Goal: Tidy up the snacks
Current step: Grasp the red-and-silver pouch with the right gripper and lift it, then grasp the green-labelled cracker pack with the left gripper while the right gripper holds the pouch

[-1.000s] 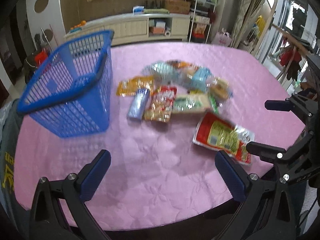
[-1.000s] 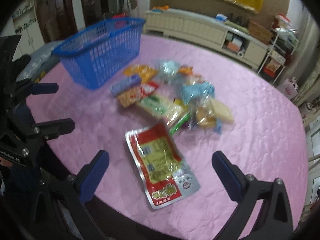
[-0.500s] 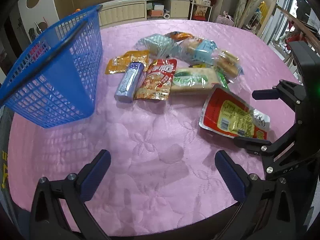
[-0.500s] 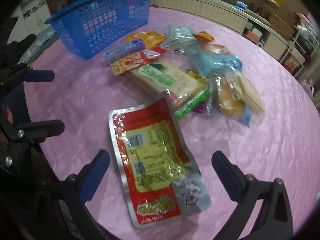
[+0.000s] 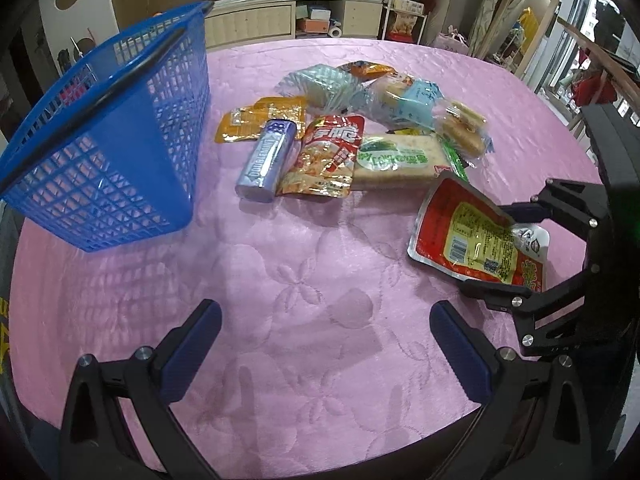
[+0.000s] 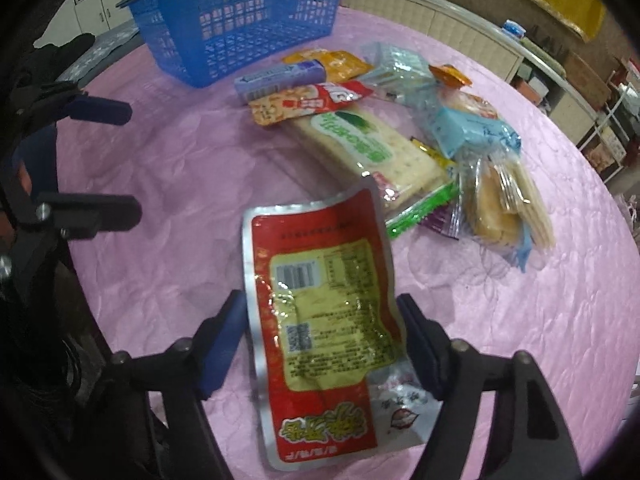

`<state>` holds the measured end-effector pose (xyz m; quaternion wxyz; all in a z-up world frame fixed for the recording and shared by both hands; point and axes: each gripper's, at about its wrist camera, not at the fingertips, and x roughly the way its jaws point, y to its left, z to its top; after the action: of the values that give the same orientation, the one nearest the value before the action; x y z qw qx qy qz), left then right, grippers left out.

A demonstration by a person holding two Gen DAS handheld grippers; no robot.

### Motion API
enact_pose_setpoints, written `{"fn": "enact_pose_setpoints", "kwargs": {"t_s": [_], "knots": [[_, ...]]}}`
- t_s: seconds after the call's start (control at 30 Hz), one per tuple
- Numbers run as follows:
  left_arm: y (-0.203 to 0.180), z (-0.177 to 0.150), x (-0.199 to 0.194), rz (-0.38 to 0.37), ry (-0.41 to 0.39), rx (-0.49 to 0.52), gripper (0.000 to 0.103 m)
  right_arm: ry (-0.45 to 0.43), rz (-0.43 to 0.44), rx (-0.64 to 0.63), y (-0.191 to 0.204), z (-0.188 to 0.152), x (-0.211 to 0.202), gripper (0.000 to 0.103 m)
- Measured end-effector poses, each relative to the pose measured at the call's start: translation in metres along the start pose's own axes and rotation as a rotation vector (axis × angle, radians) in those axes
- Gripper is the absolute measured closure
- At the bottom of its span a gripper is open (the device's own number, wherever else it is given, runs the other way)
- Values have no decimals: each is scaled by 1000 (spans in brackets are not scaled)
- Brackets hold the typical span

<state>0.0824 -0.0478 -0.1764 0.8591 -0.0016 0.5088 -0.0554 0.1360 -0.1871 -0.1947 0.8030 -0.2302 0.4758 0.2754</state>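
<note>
Pink quilted cloth covers the table [image 5: 312, 280], which carries every item. Blue plastic mesh forms the basket [image 5: 120, 152], standing at the table's left side, just beside the snack pile. The pile occupies the table centre: a green-labelled cracker pack [image 5: 396, 160] lies flat, with a red-and-orange snack pouch [image 5: 324, 156] touching its left end and a silver-blue tube pack [image 5: 266, 160] next to that, nearest the basket. Orange sachets [image 5: 260, 118] lie behind the tube pack. A light-blue wrapped pack [image 6: 472, 128] and a clear bag of biscuits [image 6: 504, 208] sit at the pile's right end.

The red pouch [image 6: 320, 316], bearing a yellow label and barcode, lies apart from the pile at its near edge, close to the cracker pack. The right gripper [image 6: 322, 338] is clenched on the red pouch, one blue pad against each long edge. The left gripper [image 5: 326, 344] hangs released, jaws wide apart over bare cloth, well clear of the pile.
</note>
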Motion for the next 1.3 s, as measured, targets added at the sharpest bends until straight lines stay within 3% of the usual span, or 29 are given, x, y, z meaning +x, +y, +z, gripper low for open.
{"fn": "enact_pose_setpoints", "kwargs": {"t_s": [0.23, 0.3, 0.4, 0.53, 0.77, 0.8, 1.0, 1.3], "knots": [[5, -3, -7, -14, -19, -12, 0, 6, -1, 12, 6, 0, 0, 36], [5, -4, -9, -20, -27, -12, 0, 4, 5, 7, 7, 1, -1, 44], [5, -4, -14, -28, -38, -10, 0, -9, 1, -10, 6, 2, 0, 49], [4, -6, -18, -44, -48, -6, 0, -10, -8, 32, 1, 0, -2, 61], [0, -3, -16, -49, -53, 3, 0, -27, 12, 122, -8, 2, -4, 65], [-1, -2, -17, -47, -55, 8, 0, -46, 17, 151, -11, 1, -8, 73], [-9, 10, -18, -63, -63, 21, 0, -69, 49, 236, -27, -2, -22, 75], [-37, 45, -20, -45, -102, 150, 0, -127, 87, 405, -66, -15, -43, 75]]}}
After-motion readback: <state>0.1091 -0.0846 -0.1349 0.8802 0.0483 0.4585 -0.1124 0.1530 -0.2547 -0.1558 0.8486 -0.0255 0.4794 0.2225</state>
